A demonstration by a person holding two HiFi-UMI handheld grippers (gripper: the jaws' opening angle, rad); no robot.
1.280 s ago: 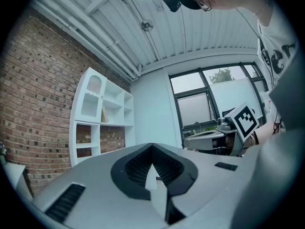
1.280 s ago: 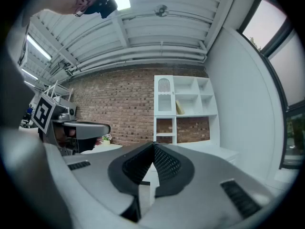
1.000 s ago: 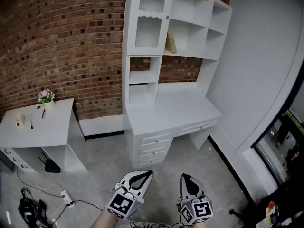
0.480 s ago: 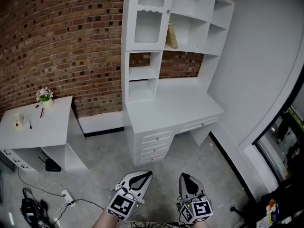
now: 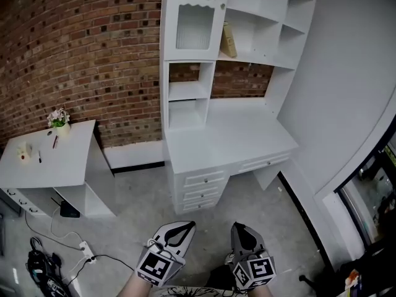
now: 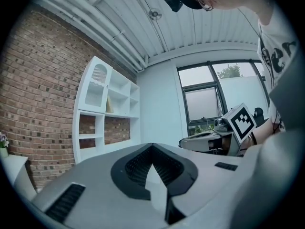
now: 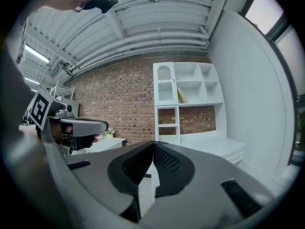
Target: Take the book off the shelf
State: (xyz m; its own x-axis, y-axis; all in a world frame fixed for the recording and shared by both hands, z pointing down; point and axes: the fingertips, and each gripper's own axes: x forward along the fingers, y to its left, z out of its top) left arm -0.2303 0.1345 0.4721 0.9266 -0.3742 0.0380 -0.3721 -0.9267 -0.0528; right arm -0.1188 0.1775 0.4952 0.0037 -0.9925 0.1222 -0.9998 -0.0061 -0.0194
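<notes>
here both tools are low at the near edge of the head view, well apart from the furniture. the left tool point(image 5: 187, 225) has its jaws pressed together with nothing between them, and the right tool point(image 5: 238, 228) is pressed together and empty too. the book point(image 5: 228, 40) leans tilted in an upper compartment of the white shelf point(image 5: 185, 91), at the far side, just right of the ribbed door point(image 5: 193, 26). below it stands the white desk point(image 5: 229, 142) with drawers. further left, a smaller desk point(image 5: 55, 166) carries a flower pot point(image 5: 59, 119) in front of the brick wall point(image 5: 93, 48).
</notes>
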